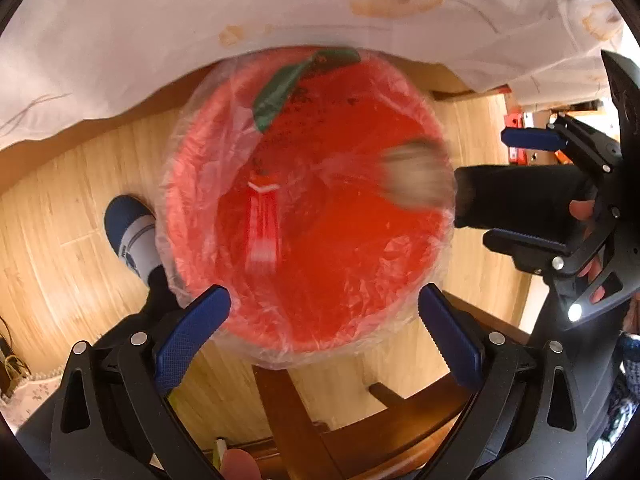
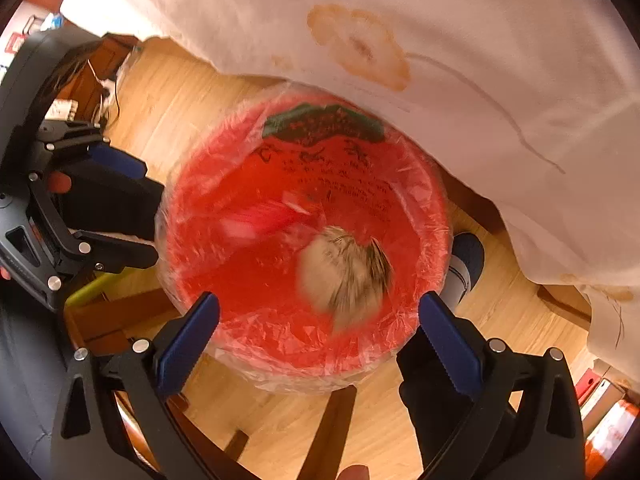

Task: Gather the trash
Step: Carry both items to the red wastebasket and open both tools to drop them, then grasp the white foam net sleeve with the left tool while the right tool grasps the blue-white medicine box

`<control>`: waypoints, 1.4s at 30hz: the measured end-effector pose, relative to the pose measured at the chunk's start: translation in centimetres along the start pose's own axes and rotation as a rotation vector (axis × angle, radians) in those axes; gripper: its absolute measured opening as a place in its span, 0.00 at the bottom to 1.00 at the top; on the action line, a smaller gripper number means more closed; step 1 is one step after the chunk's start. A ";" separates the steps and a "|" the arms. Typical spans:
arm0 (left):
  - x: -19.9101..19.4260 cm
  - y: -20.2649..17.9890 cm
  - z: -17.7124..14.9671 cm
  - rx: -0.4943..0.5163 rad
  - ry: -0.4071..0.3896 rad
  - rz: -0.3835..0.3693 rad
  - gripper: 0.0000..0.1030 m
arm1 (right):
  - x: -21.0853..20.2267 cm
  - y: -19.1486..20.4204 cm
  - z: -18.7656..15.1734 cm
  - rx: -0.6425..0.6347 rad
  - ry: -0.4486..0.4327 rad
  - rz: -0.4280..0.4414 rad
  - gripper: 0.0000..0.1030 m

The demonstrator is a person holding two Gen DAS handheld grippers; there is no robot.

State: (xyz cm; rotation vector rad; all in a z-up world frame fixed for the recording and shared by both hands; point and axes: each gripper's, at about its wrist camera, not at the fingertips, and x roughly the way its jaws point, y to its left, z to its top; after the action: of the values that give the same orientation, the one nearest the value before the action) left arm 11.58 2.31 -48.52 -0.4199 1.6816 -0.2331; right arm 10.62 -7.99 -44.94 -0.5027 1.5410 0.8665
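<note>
A red bin lined with a clear plastic bag stands on the floor under both grippers. Inside it a red-and-white wrapper and a beige crumpled wad show as motion blur. My left gripper hangs over the near rim, open, nothing between its blue pads. My right gripper is at the bin's right side. In the right wrist view the right gripper is open and empty above the bin, with the wad and wrapper below. The left gripper sits at the left.
A white tablecloth with orange stains hangs over the bin's far side. A foot in a blue-and-white sock stands left of the bin on the wooden floor. Dark wooden furniture legs lie below. Boxes sit far right.
</note>
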 end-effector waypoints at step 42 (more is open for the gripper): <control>-29.8 3.1 10.9 0.148 -0.668 0.398 0.95 | -31.1 -10.0 14.4 0.310 -0.537 -0.058 0.95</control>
State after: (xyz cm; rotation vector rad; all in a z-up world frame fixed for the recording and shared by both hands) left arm 25.12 18.07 -24.35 -0.0293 1.0485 0.0767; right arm 32.64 -8.35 -16.80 -0.0744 1.1273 0.6337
